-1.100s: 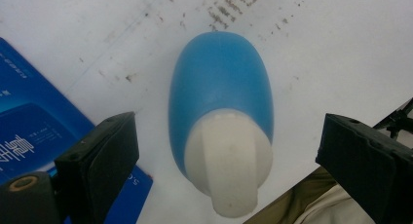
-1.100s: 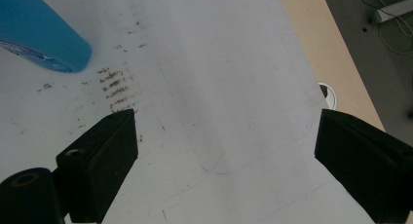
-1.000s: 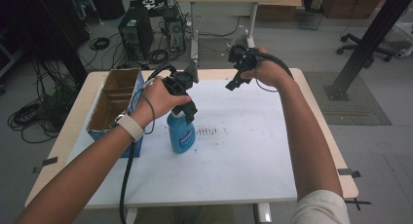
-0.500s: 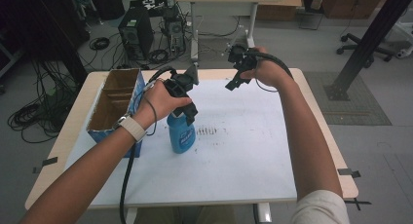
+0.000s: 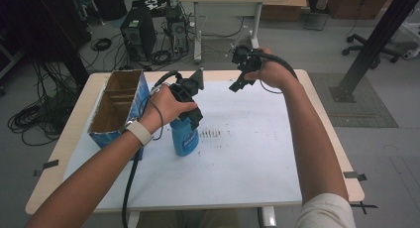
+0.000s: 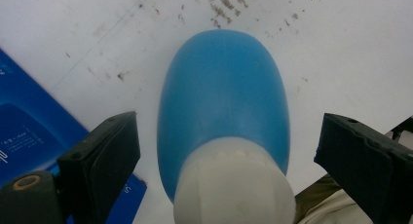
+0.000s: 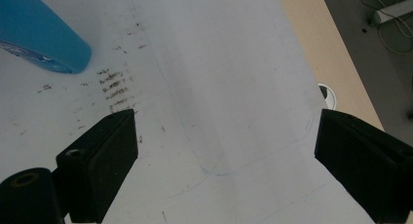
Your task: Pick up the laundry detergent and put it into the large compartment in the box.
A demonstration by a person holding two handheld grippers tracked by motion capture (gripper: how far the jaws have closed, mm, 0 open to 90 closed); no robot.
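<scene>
A blue bottle [image 5: 184,137] with a white cap [image 6: 234,187] stands upright on the white sheet [image 5: 242,158], left of the middle. My left gripper [image 5: 194,115] hangs right over its top. In the left gripper view the bottle [image 6: 224,97] sits between the two wide-apart jaws of the left gripper [image 6: 226,134], with a gap on each side. My right gripper [image 5: 237,83] hovers above the far edge of the sheet, open and holding nothing. In the right gripper view the right gripper [image 7: 226,134] has bare sheet between its jaws, and the bottle [image 7: 41,36] lies off at top left.
An open cardboard box with blue sides [image 5: 116,109] stands at the table's left edge, close to the bottle, and appears as a blue panel [image 6: 29,136]. Dark smudges [image 5: 212,134] mark the sheet. A computer tower [image 5: 138,37], cables and a desk stand on the floor beyond.
</scene>
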